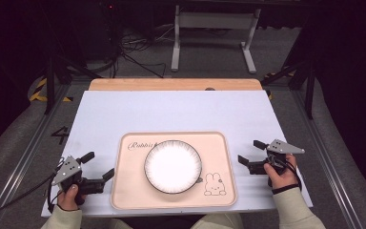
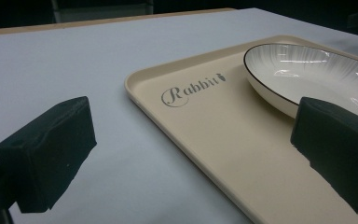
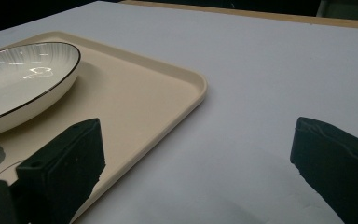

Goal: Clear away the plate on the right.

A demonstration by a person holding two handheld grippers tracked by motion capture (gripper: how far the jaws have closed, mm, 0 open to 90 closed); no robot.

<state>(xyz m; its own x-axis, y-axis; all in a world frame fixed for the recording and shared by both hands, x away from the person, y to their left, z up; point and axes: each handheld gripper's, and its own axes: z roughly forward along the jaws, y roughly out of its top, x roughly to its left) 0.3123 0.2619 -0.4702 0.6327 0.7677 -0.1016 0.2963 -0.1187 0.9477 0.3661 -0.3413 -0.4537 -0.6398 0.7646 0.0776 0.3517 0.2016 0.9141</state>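
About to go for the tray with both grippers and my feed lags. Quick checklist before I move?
1. Left gripper open, holding nothing: ok.
2. Right gripper open, holding nothing: ok.
3. Beige rectangular plastic tray flat on the white tabletop, between both grippers: ok.
4. White ribbed plate with dark rim sits near the tray's middle, inside its raised lip: ok.
5. Grippers off the tray's short edges, not yet touching: ok.
6. Plate stays put when the tray lifts: cannot tell.

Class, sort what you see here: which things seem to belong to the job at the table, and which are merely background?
Likely in the job:
left hand-held gripper, open
right hand-held gripper, open
plate
tray

Merely background:
white table
metal stand
floor cables
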